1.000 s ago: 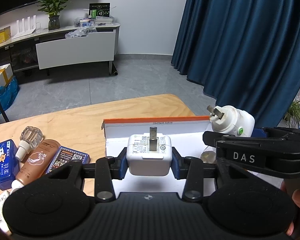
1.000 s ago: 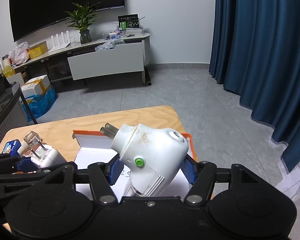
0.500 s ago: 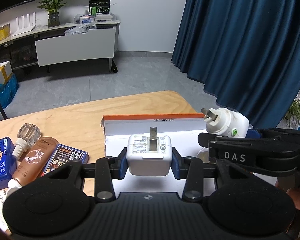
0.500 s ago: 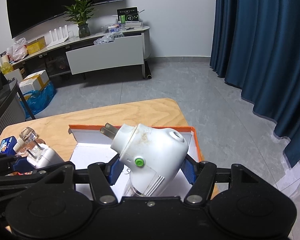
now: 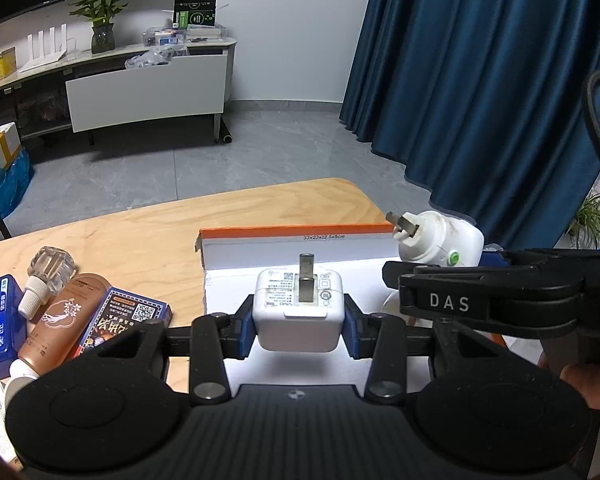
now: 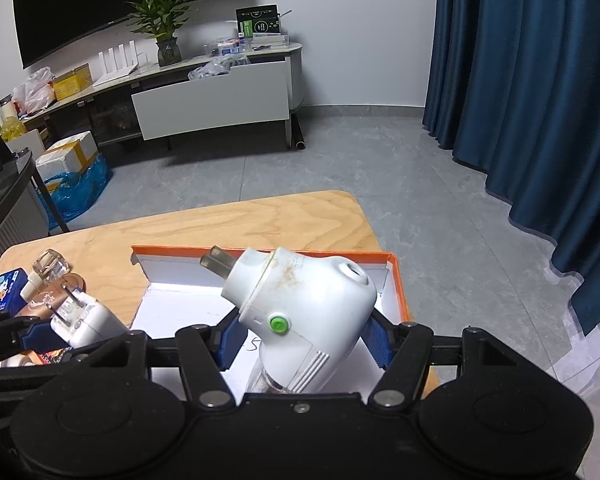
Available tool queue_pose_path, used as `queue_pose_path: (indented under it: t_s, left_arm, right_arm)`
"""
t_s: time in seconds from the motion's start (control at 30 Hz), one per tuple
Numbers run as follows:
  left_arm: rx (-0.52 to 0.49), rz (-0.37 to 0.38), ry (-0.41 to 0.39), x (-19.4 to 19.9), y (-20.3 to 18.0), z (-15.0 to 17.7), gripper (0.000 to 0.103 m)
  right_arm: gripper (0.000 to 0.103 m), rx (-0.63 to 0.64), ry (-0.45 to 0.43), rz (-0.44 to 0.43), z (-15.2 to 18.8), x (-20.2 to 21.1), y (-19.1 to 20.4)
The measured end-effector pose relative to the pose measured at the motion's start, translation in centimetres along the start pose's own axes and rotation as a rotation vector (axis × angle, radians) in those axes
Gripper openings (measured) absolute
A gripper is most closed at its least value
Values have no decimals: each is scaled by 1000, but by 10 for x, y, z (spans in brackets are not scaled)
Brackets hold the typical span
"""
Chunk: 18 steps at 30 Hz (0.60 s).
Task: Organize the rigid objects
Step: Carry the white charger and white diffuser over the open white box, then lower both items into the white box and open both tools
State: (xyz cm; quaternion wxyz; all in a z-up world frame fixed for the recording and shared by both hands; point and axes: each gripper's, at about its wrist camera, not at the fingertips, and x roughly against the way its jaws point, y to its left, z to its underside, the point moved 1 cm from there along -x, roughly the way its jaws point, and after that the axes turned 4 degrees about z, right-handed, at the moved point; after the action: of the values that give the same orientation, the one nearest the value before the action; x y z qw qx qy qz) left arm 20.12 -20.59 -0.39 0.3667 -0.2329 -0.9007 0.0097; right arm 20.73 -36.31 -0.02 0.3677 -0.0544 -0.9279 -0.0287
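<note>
Your left gripper (image 5: 299, 330) has its fingers clamped on a white charger (image 5: 299, 312), held above the orange-edged box (image 5: 300, 236). Your right gripper (image 6: 304, 338) has its fingers clamped on a white plug-in device (image 6: 304, 312), also over that box on the surface (image 5: 140, 240).

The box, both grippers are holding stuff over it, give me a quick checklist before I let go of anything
1. Left gripper clamps the white charger squarely between both pads: ok.
2. Right gripper clamps the plug-in vaporizer, tilted with its prongs up and to the left: ok.
3. Charger is above the box interior: ok.
4. Vaporizer is above the box interior, inside the orange rim: ok.
5. White box floor under both items is bare: ok where visible; partly hidden by the grippers.
6. Height above the box floor is safe for release: cannot tell.
</note>
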Motion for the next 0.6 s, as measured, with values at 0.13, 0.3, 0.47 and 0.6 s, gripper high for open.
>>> queue_pose_path:
  t_s: [0.13, 0.3, 0.47, 0.6]
  left_arm:
    - [0, 2, 4, -2, 1, 0, 43]
    - [5, 1, 6, -3, 1, 0, 43]
    - [10, 3, 13, -5, 2, 1, 43]
    - [13, 6, 24, -8, 2, 4, 43]
  right_arm:
    - [74, 9, 6, -2, 0, -2, -1]
    - [74, 10, 13, -4, -1, -5, -1]
    - [74, 7, 22, -9, -4, -10, -1]
    - [74, 8, 37, -11, -7, -16, 0]
